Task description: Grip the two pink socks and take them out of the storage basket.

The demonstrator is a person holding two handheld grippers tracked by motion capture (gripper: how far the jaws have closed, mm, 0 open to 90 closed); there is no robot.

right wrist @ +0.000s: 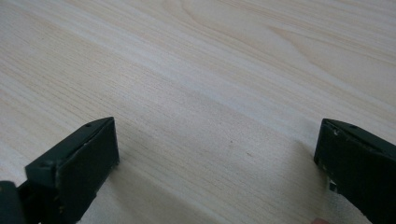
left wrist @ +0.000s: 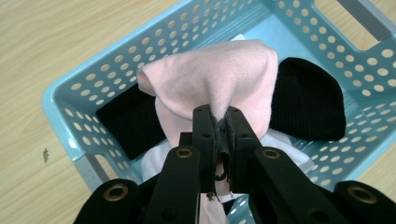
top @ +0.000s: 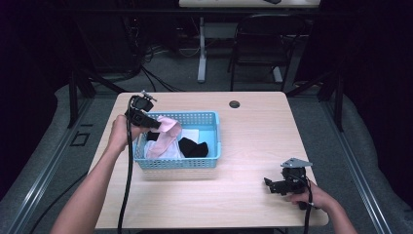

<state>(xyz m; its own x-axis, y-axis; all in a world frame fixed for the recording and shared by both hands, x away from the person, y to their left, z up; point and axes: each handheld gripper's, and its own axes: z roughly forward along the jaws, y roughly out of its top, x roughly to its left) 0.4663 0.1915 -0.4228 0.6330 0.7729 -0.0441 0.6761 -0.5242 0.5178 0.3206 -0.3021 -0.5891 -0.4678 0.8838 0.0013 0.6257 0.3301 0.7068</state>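
A light blue perforated basket (top: 195, 163) (left wrist: 60, 98) stands left of the table's middle. My left gripper (top: 157, 124) (left wrist: 218, 116) is shut on a pink sock (top: 164, 137) (left wrist: 219, 79), which hangs lifted over the basket's left part. Black socks (top: 194, 147) (left wrist: 306, 100) and a white cloth (top: 171, 152) (left wrist: 154, 161) lie inside the basket. My right gripper (top: 267, 184) (right wrist: 217, 154) rests low near the table's front right, jaws wide apart, with bare wood between them.
The wooden table (top: 258, 131) has a round cable hole (top: 234, 104) near its far edge. A black chair (top: 260, 44) and a white desk leg (top: 201, 48) stand beyond the table. Dark floor with cables surrounds it.
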